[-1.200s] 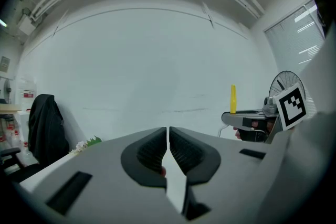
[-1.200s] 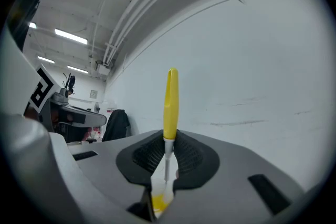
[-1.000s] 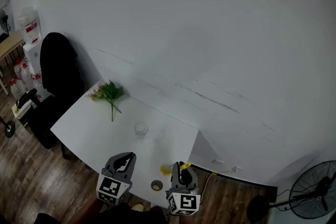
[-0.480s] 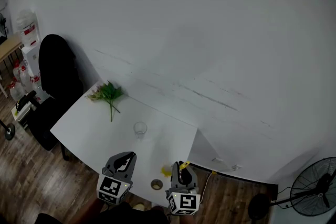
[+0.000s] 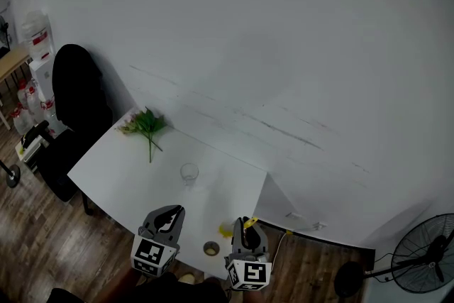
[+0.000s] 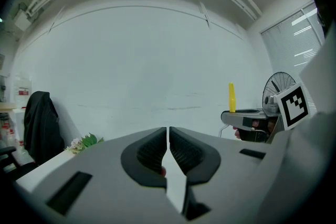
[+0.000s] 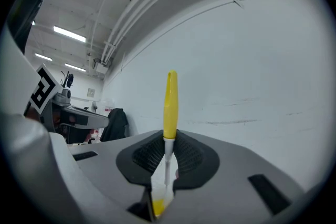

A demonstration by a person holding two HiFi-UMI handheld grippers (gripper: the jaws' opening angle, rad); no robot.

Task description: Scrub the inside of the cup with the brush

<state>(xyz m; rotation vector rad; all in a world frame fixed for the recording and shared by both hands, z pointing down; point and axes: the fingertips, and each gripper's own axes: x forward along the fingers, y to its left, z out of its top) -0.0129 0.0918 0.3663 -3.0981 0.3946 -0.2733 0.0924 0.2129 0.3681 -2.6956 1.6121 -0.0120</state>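
Note:
A clear glass cup stands upright in the middle of the white table. My right gripper hovers at the table's near edge, shut on a brush with a yellow handle and a thin white stem that rises between the jaws. The handle's tip shows in the head view. My left gripper is at the near edge, nearer than the cup, its jaws shut with nothing between them. The cup does not show in either gripper view.
Green-leaved flowers lie at the table's far left corner. A yellow object and a small round thing sit between the grippers. A black chair stands left of the table, a fan at the right.

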